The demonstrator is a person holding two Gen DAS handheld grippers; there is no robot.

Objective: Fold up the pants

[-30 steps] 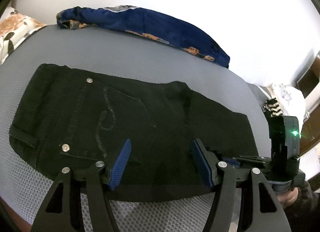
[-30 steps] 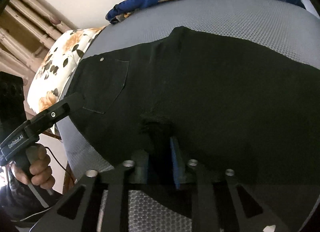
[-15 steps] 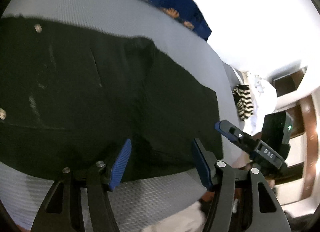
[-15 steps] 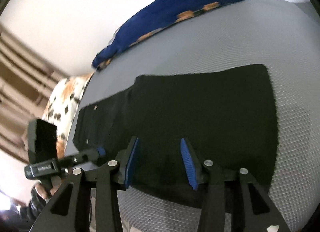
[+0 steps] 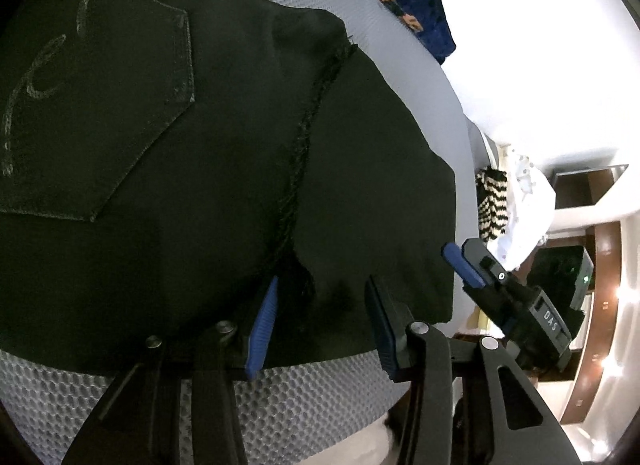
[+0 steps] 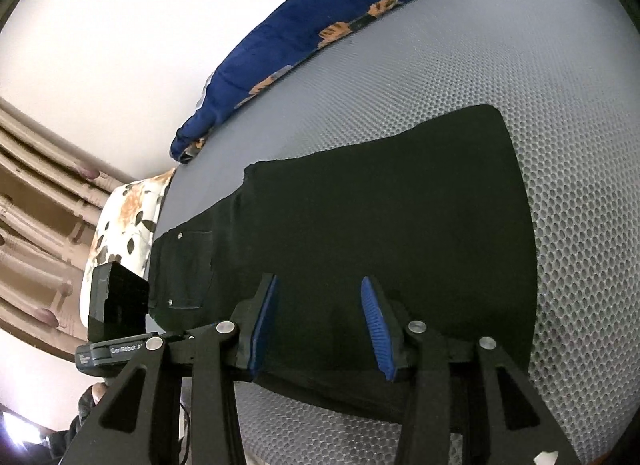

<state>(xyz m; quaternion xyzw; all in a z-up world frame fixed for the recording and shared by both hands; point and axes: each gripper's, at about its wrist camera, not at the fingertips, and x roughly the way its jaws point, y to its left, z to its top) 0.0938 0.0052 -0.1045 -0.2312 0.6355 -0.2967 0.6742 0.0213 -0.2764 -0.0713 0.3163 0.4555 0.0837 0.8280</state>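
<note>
Black pants [image 5: 224,169] are laid flat, folded, on the grey mesh mattress [image 6: 520,77]. Left hand-held gripper [image 5: 320,317] is closing over the near edge, fabric between the jaws, not yet pinched. Right hand-held gripper [image 6: 320,321] is held partly open over the hem end, nothing gripped.

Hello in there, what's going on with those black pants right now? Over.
Left hand-held gripper closing over the near edge of the pants, nothing pinched yet. Right hand-held gripper open above them. Pants flat on grey mattress. Nothing in the way.
</note>
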